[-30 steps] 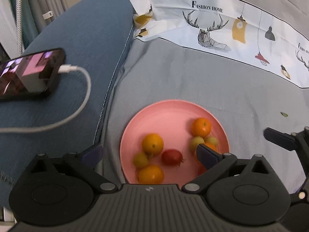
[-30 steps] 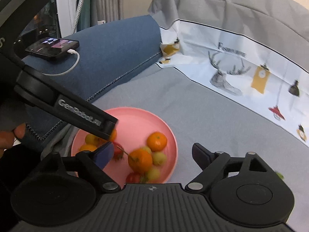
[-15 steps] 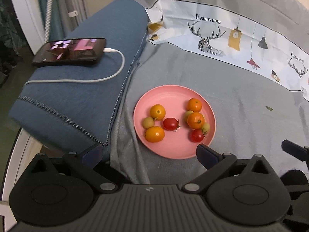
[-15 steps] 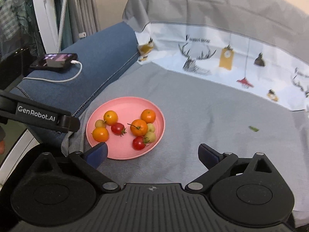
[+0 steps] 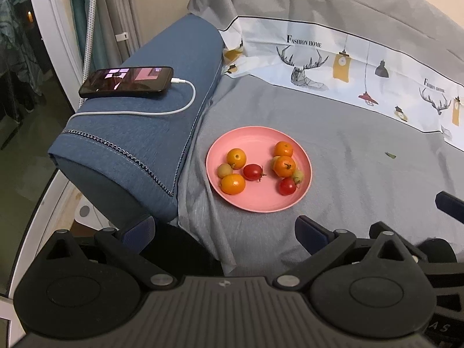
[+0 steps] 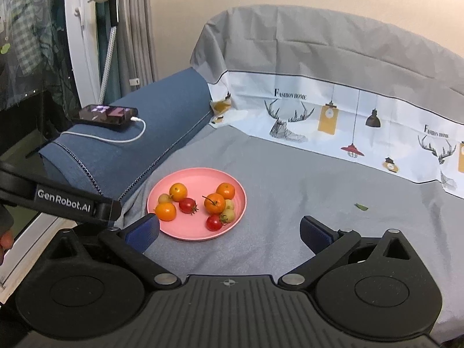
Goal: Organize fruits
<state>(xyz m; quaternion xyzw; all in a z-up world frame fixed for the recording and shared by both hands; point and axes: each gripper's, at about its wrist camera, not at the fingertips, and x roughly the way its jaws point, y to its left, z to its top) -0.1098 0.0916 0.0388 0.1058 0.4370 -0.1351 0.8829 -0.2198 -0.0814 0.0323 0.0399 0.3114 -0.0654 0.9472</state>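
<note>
A pink plate [image 5: 255,142] [image 6: 200,178] lies on the grey sofa cover and holds several small fruits. Among them are orange fruits [image 5: 233,184] [image 6: 215,203], two red tomatoes [image 5: 253,172] [image 6: 214,222] and a few yellow-green ones [image 5: 224,170]. My left gripper [image 5: 224,230] is open and empty, hanging above and short of the plate's near rim. My right gripper [image 6: 229,230] is also open with nothing between its fingers, back from the plate and to its right. The left gripper's arm [image 6: 66,203] crosses the left edge of the right wrist view.
A phone [image 5: 127,81] with a lit screen and a white cable [image 5: 174,110] rests on the blue armrest [image 5: 139,145] left of the plate. A small green leaf scrap [image 5: 390,155] lies on the cover to the right. A printed white band runs along the backrest. Floor drops away at far left.
Both grippers have pulled back and risen from just over the plate, which now looks smaller and farther. The right jaws have widened. The fruits on the plate have stayed put.
</note>
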